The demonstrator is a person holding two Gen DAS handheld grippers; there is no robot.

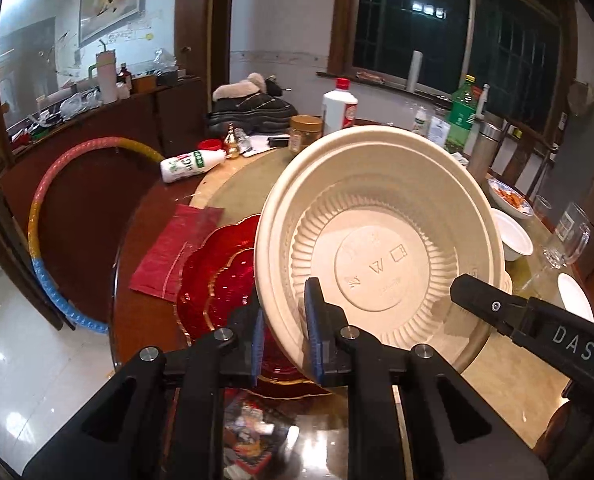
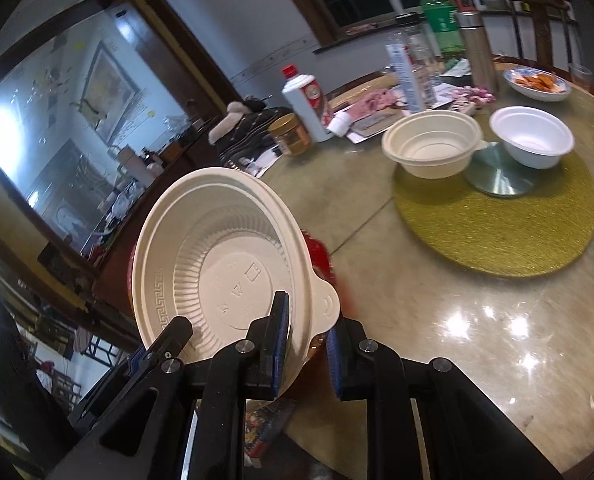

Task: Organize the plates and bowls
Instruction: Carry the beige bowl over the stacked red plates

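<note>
Together, your left gripper [image 1: 285,340] and right gripper [image 2: 307,354] pinch 1 tilted beige disposable bowl [image 1: 381,240] by opposite rims. Both jaws press its rim above the red plate [image 1: 217,276].

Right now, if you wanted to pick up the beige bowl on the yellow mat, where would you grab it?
Probably by the rim of the beige bowl, from above. It sits upright and open, with a thin lip one finger can slip inside. The near side looks best: the white bowl crowds its right.
</note>
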